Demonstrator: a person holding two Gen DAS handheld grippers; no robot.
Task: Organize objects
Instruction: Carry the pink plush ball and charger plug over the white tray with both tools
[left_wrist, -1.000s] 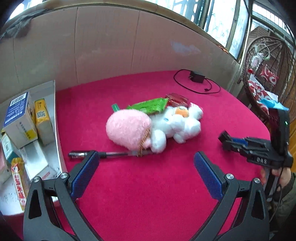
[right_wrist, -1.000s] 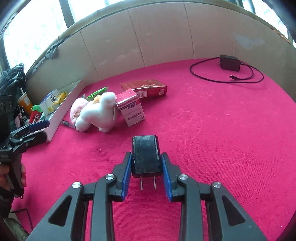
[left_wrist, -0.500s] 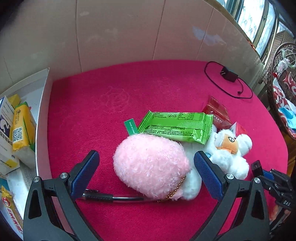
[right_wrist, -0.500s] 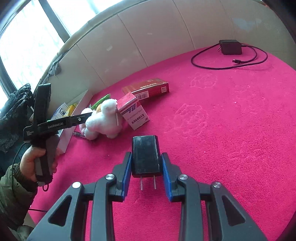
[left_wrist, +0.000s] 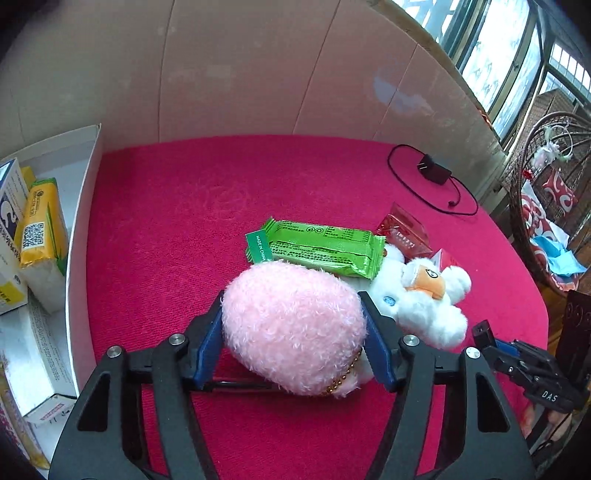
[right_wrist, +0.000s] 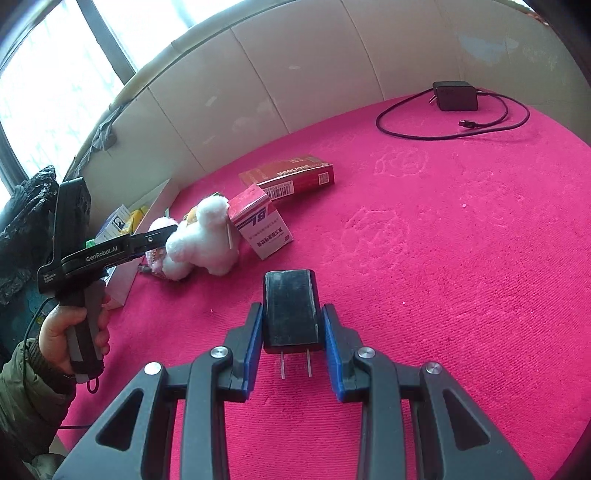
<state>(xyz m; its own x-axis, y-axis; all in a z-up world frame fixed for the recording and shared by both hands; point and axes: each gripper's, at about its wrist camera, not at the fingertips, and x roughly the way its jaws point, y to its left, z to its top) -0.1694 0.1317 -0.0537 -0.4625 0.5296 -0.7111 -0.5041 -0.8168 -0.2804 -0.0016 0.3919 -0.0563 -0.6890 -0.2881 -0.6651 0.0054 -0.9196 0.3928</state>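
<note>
The left claw has just been closing, and now its two blue pads press on both sides of the fluffy pink part of a plush toy. The toy lies on the pink surface. Its white part, with an orange face, sticks out to the right of the claw. A green snack pack lies right behind the pink part and touches it. A thin black pen lies under the toy, low between the claw's fingers. A string of gold beads hangs at the toy's lower edge.

To the left stands a white box tray with a yellow pack and other small boxes inside (I cannot read what they are).

The right claw is clenched on a black charger plug. The plug's two metal pins point back toward the camera. It is held above the pink surface, well apart from the toy.

From the right view, a hand in a dark green sleeve grips the handle of the left claw. A small red and white box leans against the white part of the toy. A flat red box lies just behind it. Far back near the wall sits a black power adapter with its cord looped beside it.
</note>
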